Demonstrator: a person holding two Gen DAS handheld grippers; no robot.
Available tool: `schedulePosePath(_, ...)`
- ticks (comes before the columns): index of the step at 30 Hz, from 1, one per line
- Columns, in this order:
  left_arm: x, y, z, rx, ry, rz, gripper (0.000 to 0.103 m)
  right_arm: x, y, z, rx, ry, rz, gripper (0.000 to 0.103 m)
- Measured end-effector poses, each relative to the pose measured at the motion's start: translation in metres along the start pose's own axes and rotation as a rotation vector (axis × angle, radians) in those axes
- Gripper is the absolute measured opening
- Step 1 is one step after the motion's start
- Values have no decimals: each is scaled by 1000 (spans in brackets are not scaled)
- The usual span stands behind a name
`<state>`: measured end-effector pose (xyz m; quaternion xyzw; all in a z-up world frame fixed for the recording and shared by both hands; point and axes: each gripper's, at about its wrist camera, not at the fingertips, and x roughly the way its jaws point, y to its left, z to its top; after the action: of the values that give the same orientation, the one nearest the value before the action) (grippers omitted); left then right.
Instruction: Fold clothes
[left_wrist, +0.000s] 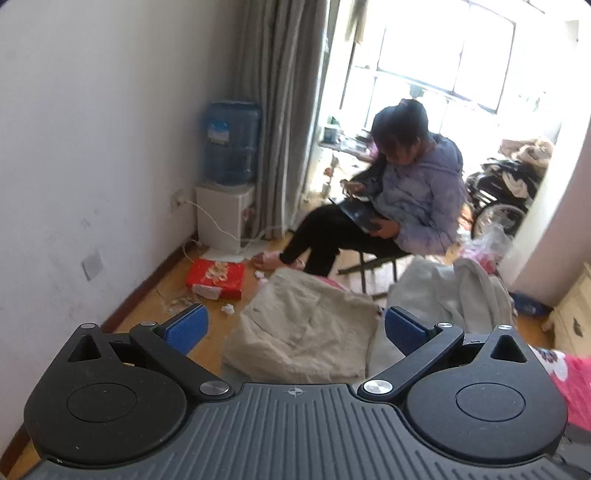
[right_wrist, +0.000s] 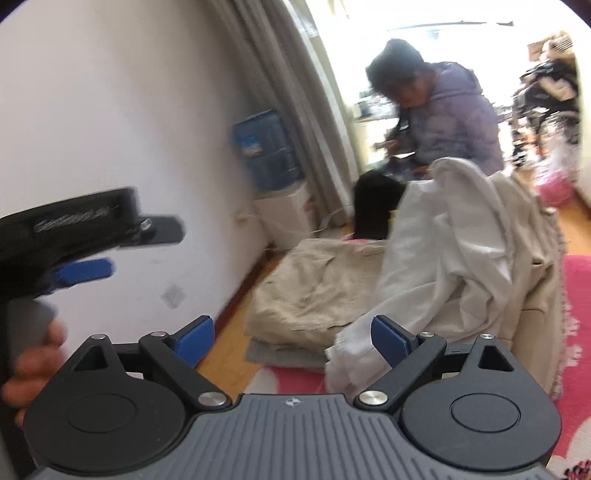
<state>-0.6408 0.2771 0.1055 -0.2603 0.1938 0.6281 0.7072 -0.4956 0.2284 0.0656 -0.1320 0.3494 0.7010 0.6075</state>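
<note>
**Left wrist view: both grippers wide, nothing held**

Left wrist cam: the left gripper (left_wrist: 293, 325) is seen w/ jaws spread wide, blue pads (left_wrist: 184, 328) well apart, nothing gripped betw. them. Landmark taken: the beige folded garment (left_wrist: 303, 332), lying on the wood floor (left_wrist: 147, 306), seen in the gap betw. the pads. A pale grey-white garment (left_wrist: 454, 291) is heaped just right of the beige one, touching it. A red box (left_wrist: 216, 277) sits left of and beyond the beige garment, near the white wall (left_wrist: 92, 129); crumpled paper scraps (left_wrist: 228, 308) are scattered betw. box and garment. A water dispenser (left_wrist: 225, 218) w/ blue bottle (left_wrist: 231, 144) stands further back, left of the garment, by the grey curtain (left_wrist: 280, 110). Beyond the garment a seated person (left_wrist: 413, 192) in a lilac jacket is seen, a dark tablet-like item on the lap. A pink patterned rug (left_wrist: 569, 380) shows at right of the garment.

Right wrist cam (blurred): the right gripper (right_wrist: 291, 338) is also wide, w/ 2 pads apart. A white sleeve-like end of the pale garment (right_wrist: 461, 251) hangs just beside the right-hand pad (right_wrist: 391, 341); contact can't be told, but it isn't clamped. The beige garment (right_wrist: 317, 291) lies left of that heap, on top of a grey folded piece (right_wrist: 284, 354). The left gripper (right_wrist: 118, 249) is seen at far left, above and left of the beige garment, held by a hand (right_wrist: 33, 365).
</note>
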Motion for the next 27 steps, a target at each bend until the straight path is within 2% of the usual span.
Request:
schedulePosePath(4, -20, 9, 0, 7, -24, -2, 103, 10, 16, -6, 48, 42, -126, 95)
schedulePosePath(7, -29, 16, 0, -7, 16, -1, 103, 15, 28, -9, 59, 82, -222, 95)
schedulePosePath(11, -33, 18, -6, 21, 64, 68, 103, 14, 42, -13, 60, 108, -307, 95)
schedulePosePath(16, -35, 20, -16, 111, 64, 120, 103, 14, 52, -17, 69, 151, -335, 95)
schedulePosePath(27, -31, 48, -24, 91, 99, 93, 103, 22, 67, -17, 54, 169, -371, 95)
